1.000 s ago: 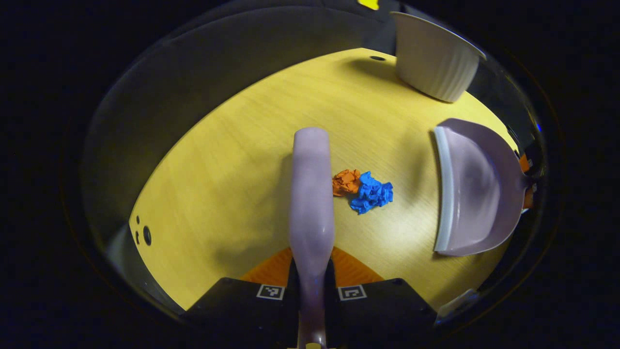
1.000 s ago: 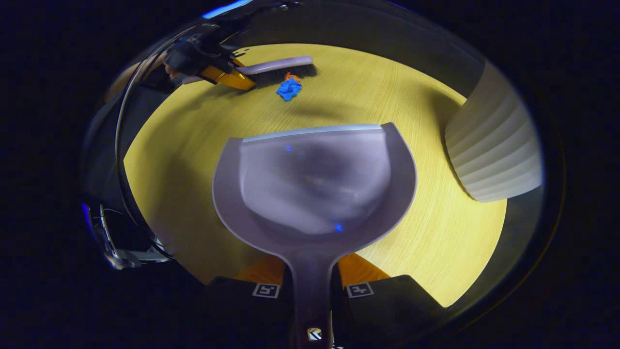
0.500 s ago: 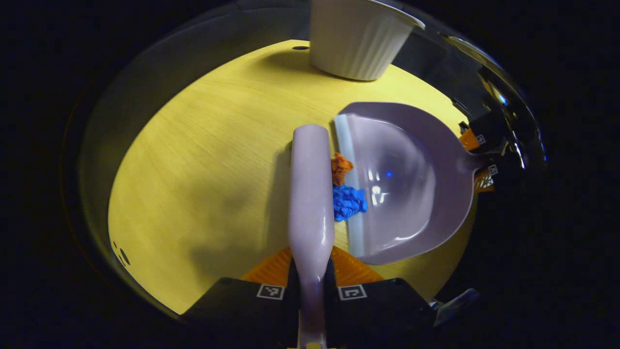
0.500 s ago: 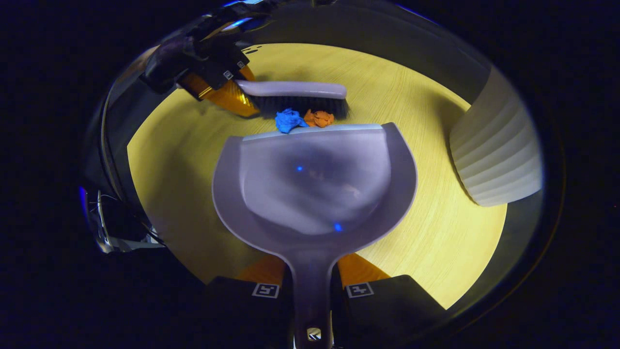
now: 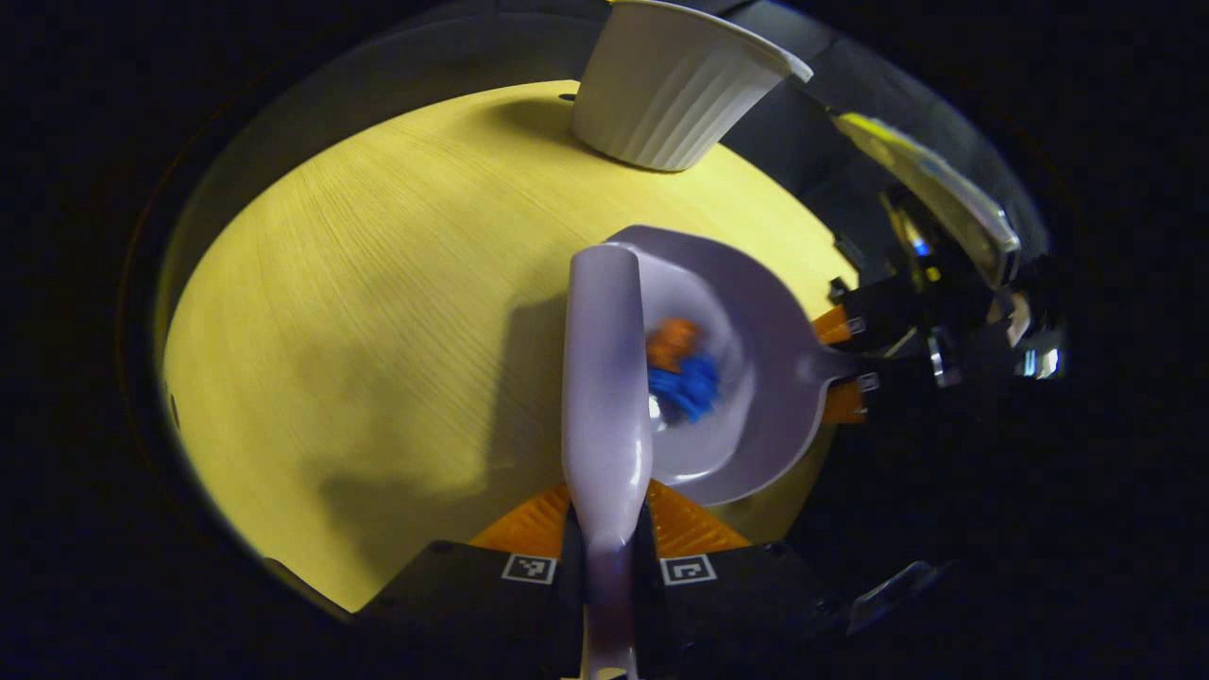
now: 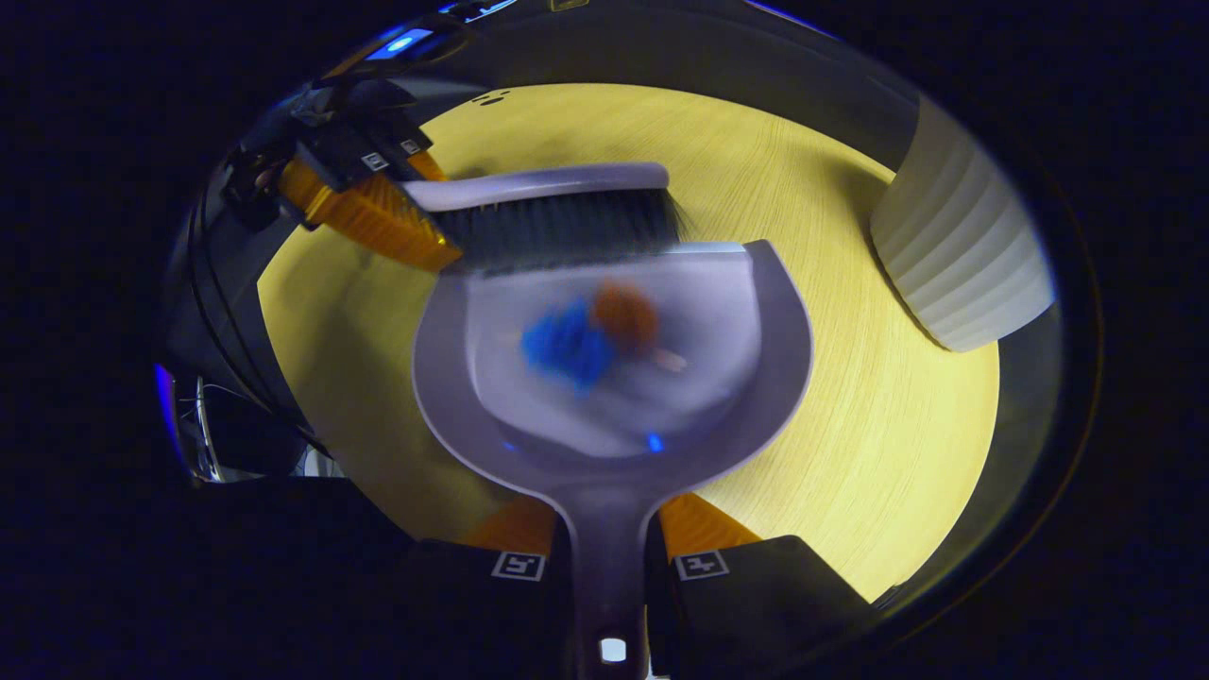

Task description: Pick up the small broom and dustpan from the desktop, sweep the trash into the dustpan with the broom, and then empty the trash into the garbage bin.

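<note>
Left gripper (image 5: 606, 529): clenched on the broom (image 5: 606, 368) handle; seen from the right gripper view, its bristles (image 6: 557, 227) sit at the dustpan's front lip

Trash: blue scrap (image 6: 567, 345) and orange scrap (image 6: 625, 316) lie inside the dustpan (both blurred), touching each other

Dustpan (image 6: 774, 378): resting on the yellow desktop (image 6: 850, 444), just beside the broom

Right gripper (image 6: 606, 557): both fingers grasping the dustpan handle

Garbage bin (image 6: 963, 255): white, ribbed, upright on the desktop, right of the dustpan and apart from it
</note>
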The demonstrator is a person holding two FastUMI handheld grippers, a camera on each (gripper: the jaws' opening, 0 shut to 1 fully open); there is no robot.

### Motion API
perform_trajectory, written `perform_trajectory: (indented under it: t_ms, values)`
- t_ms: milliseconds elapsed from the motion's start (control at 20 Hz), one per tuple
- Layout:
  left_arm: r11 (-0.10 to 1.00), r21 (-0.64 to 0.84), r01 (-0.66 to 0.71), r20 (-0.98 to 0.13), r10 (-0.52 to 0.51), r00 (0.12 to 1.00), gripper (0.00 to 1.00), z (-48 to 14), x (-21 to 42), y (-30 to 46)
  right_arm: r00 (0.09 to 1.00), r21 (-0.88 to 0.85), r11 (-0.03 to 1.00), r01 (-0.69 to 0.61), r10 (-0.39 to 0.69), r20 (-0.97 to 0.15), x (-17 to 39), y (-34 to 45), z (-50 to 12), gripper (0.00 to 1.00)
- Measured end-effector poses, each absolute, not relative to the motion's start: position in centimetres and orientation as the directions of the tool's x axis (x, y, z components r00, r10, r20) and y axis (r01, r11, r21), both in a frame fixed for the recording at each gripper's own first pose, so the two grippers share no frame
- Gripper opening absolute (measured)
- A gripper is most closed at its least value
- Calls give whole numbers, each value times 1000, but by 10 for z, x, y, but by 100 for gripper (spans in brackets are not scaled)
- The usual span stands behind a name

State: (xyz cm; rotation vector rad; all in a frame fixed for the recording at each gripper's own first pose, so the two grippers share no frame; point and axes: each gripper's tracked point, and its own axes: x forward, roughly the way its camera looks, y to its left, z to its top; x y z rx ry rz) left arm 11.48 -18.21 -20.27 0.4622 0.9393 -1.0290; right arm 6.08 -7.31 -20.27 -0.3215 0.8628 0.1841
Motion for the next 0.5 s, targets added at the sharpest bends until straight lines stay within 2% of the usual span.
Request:
perform_trajectory:
  t_ms: [200,350,500]
  values:
    - [529,-8,848,-813,-498,303,25,-201,105,-171,652,-215,936,-279,20,-758,63,-96,-194,35]
    - [597,2,803,-746,-534,399,26,-180,96,-154,668,-197,945,-262,30,-744,62,-120,-178,35]
    - [696,13,718,-677,-522,519,26,-155,79,-117,688,-196,950,-245,28,-725,64,-145,-160,35]
